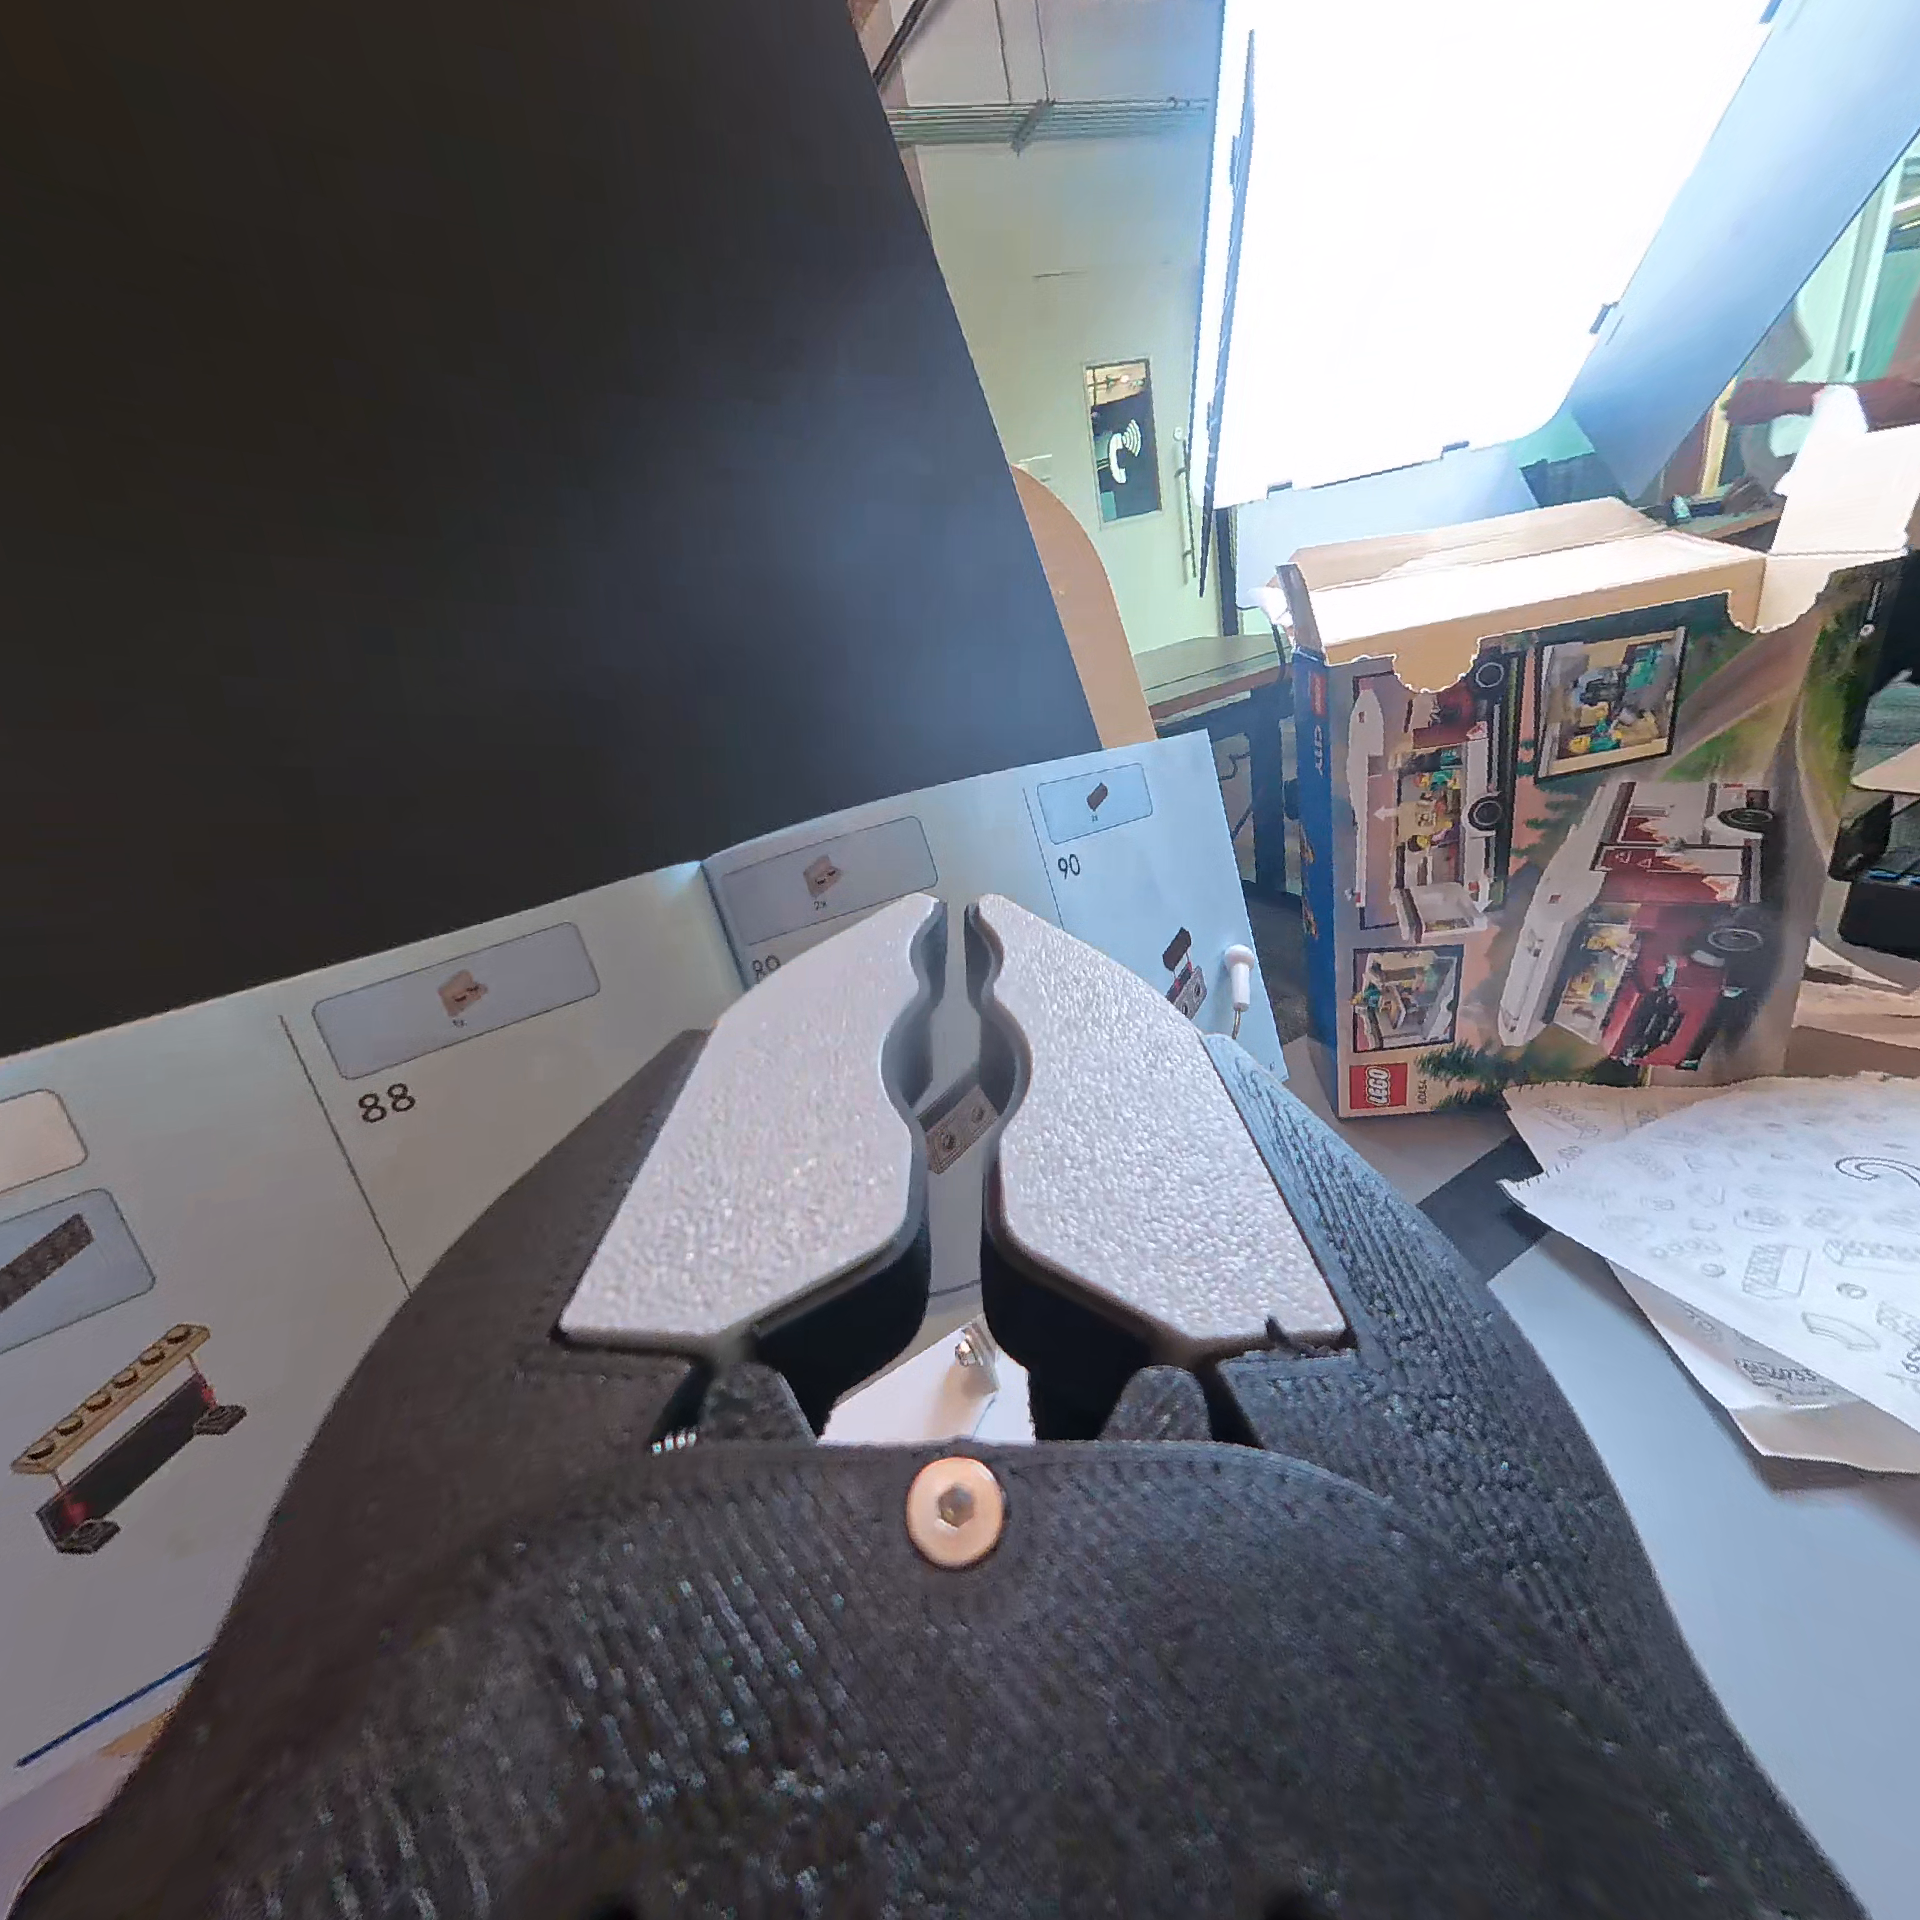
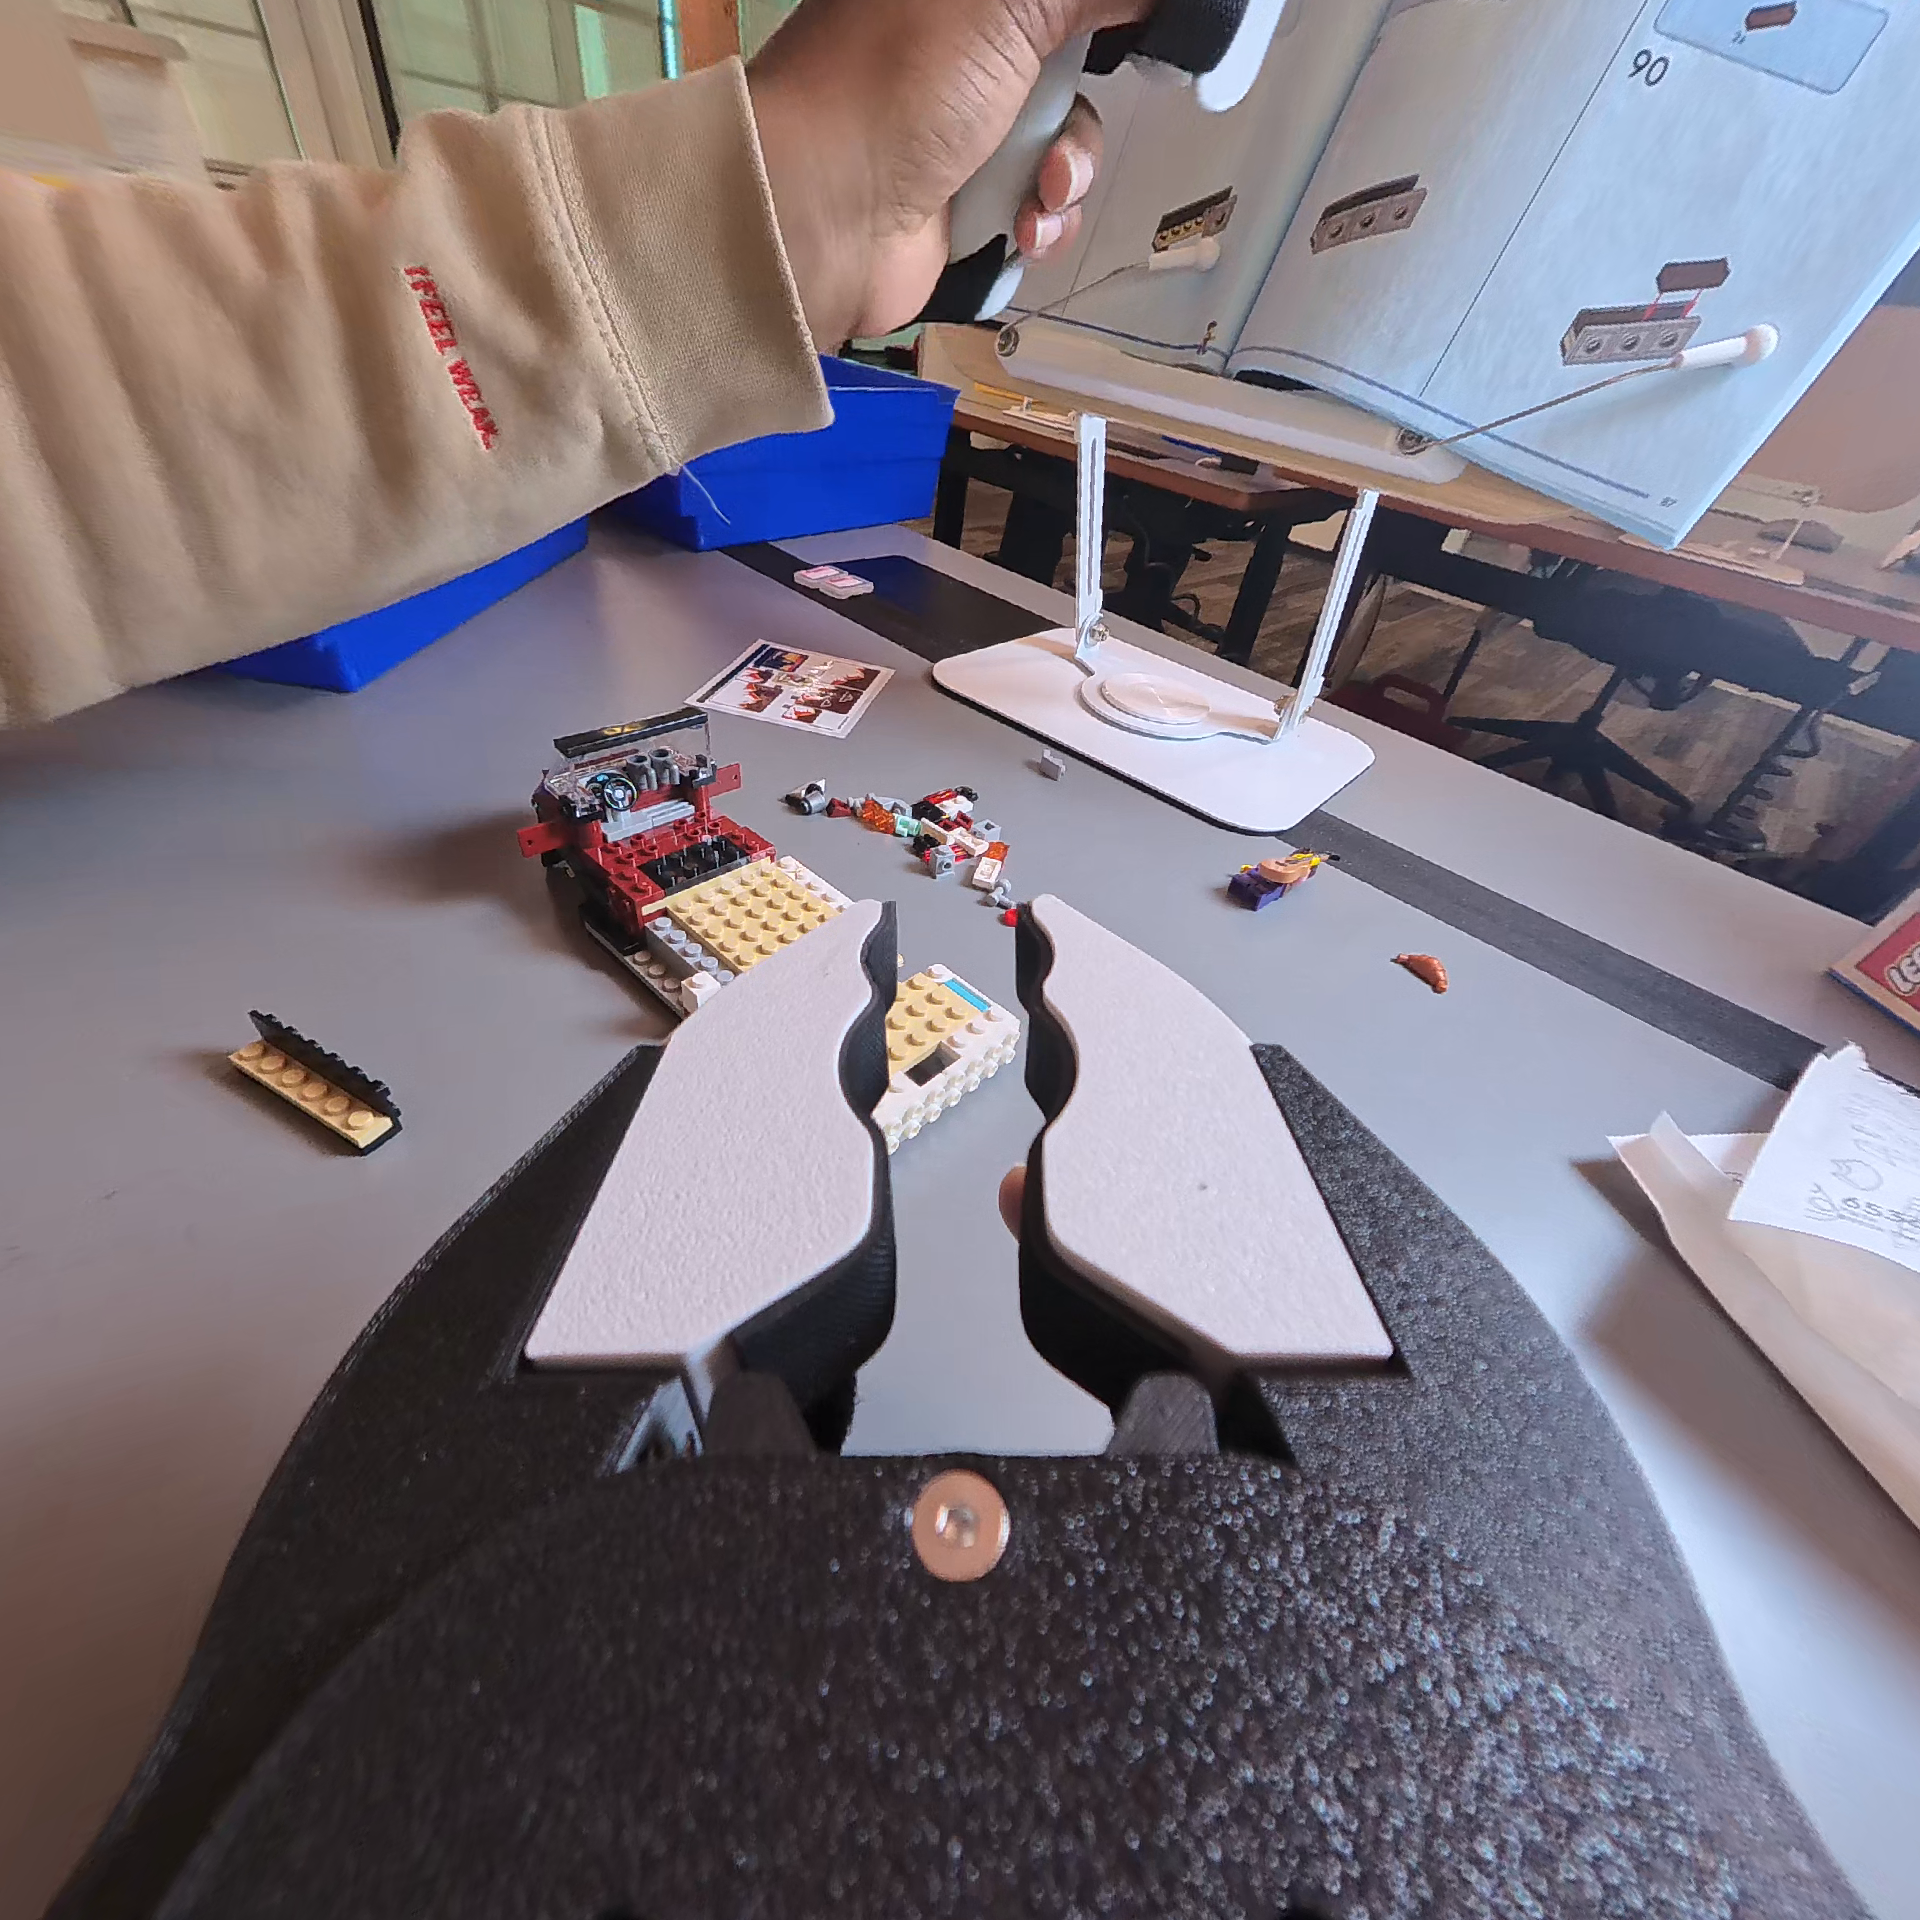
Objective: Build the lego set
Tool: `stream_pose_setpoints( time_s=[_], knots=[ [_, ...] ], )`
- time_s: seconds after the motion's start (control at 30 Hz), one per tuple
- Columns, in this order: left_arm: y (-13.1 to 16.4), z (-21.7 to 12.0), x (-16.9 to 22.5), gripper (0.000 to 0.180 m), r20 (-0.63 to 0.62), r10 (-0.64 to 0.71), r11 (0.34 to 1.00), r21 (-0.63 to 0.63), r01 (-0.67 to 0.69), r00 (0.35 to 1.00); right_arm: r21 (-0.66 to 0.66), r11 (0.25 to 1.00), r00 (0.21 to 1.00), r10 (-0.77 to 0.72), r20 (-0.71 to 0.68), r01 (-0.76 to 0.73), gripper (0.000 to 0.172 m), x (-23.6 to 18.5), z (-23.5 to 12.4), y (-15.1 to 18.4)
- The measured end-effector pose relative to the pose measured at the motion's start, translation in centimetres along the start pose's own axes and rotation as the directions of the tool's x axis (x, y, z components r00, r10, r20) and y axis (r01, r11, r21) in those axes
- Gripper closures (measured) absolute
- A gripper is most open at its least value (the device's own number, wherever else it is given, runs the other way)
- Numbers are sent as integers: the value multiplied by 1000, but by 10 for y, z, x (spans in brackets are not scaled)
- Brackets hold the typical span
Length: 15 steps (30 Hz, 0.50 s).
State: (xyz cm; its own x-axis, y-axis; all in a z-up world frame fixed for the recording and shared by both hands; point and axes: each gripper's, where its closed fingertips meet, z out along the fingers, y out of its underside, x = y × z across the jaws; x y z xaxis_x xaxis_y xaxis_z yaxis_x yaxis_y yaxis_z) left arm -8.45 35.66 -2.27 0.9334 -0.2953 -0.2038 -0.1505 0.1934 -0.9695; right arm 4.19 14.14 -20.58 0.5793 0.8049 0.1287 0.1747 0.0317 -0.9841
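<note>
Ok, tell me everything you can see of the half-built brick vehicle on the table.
The brick vehicle lies on the grey table, partly hidden by the right gripper, whose open fingers don't appear to grip it. Dark red front, clear windshield, steering wheel, black centre, tan studded plates on a white and grey base. Loose pieces lie beside it.

Up and to the right of the left gripper (image 1: 956, 920), a large rectangular light panel (image 1: 1455, 239) blows out to pure white, while the dark board (image 1: 416, 416) on its upper left stays nearly black. Around the right gripper (image 2: 956, 914), the grey tabletop (image 2: 312, 883) is evenly bright with soft shadows. The beige ribbed sleeve (image 2: 312, 395) is motion-blurred, and straight edges bow toward the frame borders.
</note>
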Motion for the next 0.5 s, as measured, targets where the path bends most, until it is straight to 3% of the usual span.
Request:
stream_pose_setpoints(
  time_s=[0.17, 0.27, 0.37, 0.5],
  knots=[
    [5, -10, 0, 178, -13, -1, 1000, -11, 1, 1000, 2, 1000, 1000, 9, 9, -9, 150, 0, 0, 0],
    [12, -35, 9, 178, -96, -51, 998, -33, 48, 994, -3, 1000, 1000, 14, 20, -13, 150, -2, -1, 0],
    [22, -82, 22, 180, -184, -70, 996, -58, 60, 980, -15, 1000, 999, 22, 41, -21, 151, -5, -2, 1],
    [42, -171, 43, 180, -285, -88, 990, -128, 54, 954, -30, 1000, 998, 7, 64, -5, 152, -9, -1, 5]
  ],
)
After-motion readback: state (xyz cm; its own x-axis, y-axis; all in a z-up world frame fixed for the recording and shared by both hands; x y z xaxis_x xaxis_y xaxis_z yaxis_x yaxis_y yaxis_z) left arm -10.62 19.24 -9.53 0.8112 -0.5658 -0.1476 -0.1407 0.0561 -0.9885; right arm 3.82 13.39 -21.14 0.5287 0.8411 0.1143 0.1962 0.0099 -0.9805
